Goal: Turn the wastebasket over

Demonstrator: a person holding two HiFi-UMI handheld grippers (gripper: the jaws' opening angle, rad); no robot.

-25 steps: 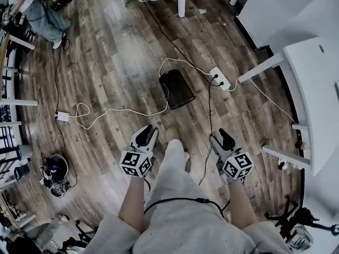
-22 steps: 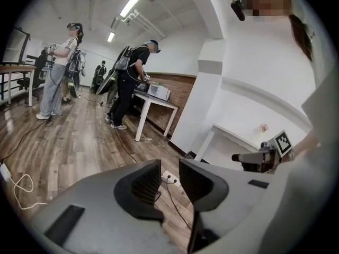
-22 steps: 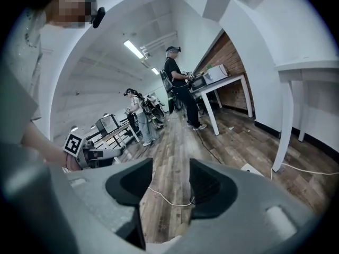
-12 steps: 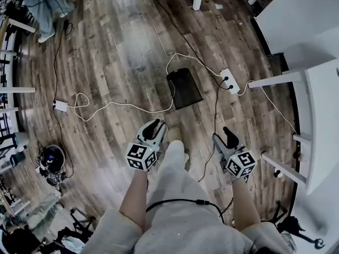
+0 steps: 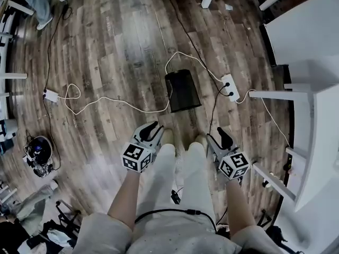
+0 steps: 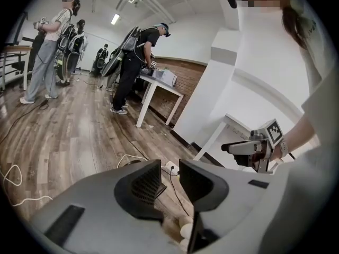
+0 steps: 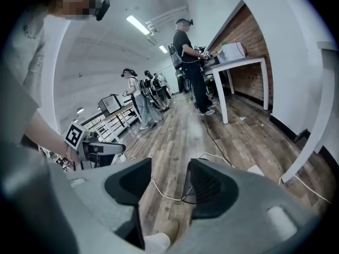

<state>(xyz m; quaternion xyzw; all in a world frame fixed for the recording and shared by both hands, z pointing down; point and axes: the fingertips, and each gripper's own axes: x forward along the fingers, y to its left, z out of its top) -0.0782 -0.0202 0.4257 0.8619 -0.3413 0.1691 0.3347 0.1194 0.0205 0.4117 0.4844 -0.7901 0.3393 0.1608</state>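
A black mesh wastebasket (image 5: 183,90) sits on the wooden floor just ahead of the person's feet; whether it is upright I cannot tell. My left gripper (image 5: 152,127) hovers short of its near left corner, jaws a little apart with nothing between them. My right gripper (image 5: 219,134) hovers to its near right, open; its jaws have just been opening a little wider, with nothing between them. In the right gripper view the wastebasket (image 7: 187,187) shows in the gap of my right gripper (image 7: 169,176). The left gripper (image 6: 169,171) hides most of it in the left gripper view.
A white power strip (image 5: 230,87) lies right of the basket, and a white cable (image 5: 106,99) and a black cable (image 5: 212,115) trail across the floor around it. White table legs (image 5: 270,94) stand at the right. A dark device (image 5: 37,150) lies at the far left. Other people stand further off.
The person has stepped closer to the wastebasket, feet now side by side. Both grippers have sunk and moved forward, ending nearer the basket.
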